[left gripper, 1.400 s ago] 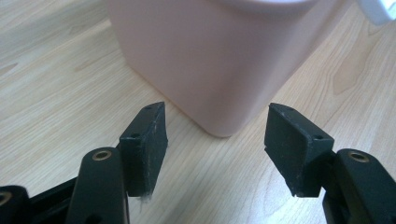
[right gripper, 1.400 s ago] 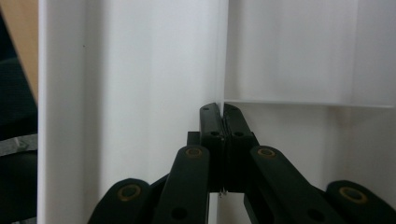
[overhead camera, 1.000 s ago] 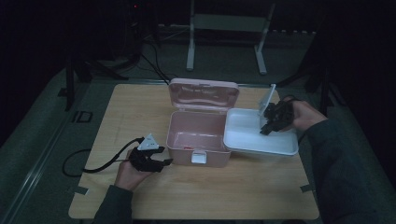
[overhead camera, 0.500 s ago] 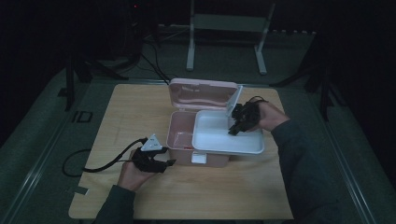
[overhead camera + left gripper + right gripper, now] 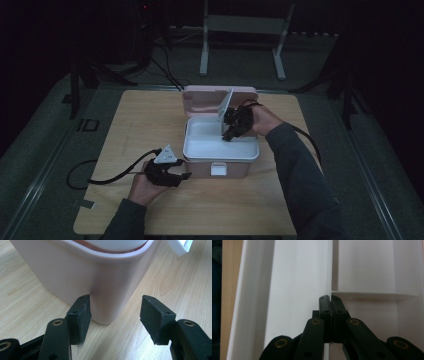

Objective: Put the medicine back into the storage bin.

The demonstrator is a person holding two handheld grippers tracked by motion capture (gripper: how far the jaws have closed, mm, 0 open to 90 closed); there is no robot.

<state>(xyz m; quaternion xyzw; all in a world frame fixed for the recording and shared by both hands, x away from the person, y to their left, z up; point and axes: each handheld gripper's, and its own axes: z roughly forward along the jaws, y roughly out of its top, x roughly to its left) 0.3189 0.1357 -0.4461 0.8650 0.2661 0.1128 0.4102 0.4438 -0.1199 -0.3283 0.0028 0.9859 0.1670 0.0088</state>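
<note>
Your right gripper [image 5: 229, 131] pinches the white tray's [image 5: 220, 149] upright handle wall; tray sits atop the pink box [image 5: 200, 167]. Left gripper [image 5: 115, 317] gapes beside the box's corner, gripping nothing. Risk: tray jams crooked if lowered tilted against the box rim.

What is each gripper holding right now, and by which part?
The right gripper pinches the white tray by its upright divider wall. The left gripper holds nothing.

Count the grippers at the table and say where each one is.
2. The left gripper sits on the table at the pink box's front left corner; the right gripper is over the box, clamped on the white tray.
</note>
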